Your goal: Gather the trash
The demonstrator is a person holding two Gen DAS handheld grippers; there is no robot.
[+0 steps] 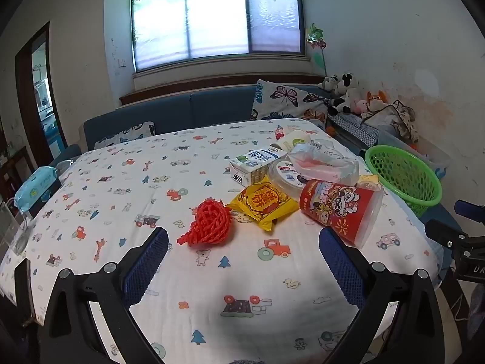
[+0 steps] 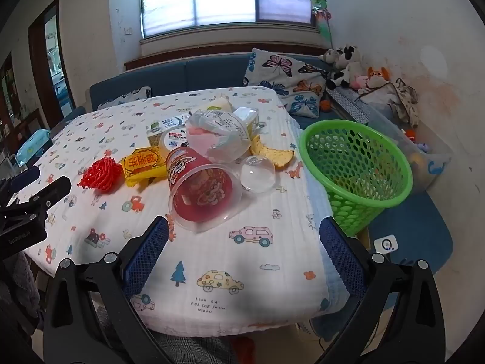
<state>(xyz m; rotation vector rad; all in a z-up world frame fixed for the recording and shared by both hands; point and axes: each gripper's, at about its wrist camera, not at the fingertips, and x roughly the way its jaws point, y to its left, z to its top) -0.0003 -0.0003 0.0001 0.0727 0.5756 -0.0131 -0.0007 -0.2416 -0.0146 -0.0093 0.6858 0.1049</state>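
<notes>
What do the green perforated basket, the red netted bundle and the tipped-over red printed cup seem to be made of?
Green perforated basket: probably moulded plastic, slightly glossy, with even round holes and a smooth rim.
Red netted bundle: likely foam or plastic mesh, matte, with thick open strands bunched up; which of the two is unclear.
Tipped-over red printed cup: clear plastic, glossy, with a see-through rim and the red print showing through its wall.

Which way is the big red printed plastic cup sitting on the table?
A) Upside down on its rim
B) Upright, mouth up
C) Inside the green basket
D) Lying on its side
D: the red printed plastic cup lies on its side on the patterned tablecloth, its open mouth facing the right wrist camera, outside the green perforated plastic basket.
</notes>
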